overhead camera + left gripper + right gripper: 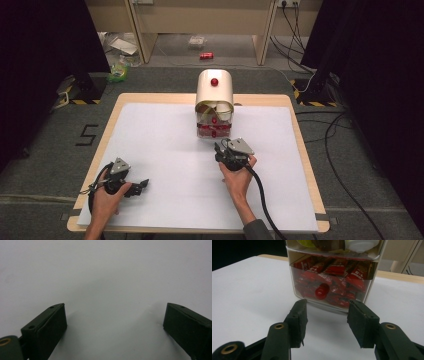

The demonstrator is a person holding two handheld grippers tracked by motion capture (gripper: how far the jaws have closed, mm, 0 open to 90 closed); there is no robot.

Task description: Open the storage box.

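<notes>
Two hand-held grippers on bench [150,125]. Lower left: left hand-held gripper [143,183], jaws wide apart, nothing between. Right of centre: right hand-held gripper [221,146], jaws parted, empty, just before drawer box [215,107], facing red knob [322,290].

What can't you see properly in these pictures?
- Top drawer contents: right gripper view, cut off by the top edge.
- Writing on the red packets: right gripper view, too small and blurred.
- Items on the floor behind the table: high view, too small to name.
- Left gripper jaws: high view, too small.
</notes>
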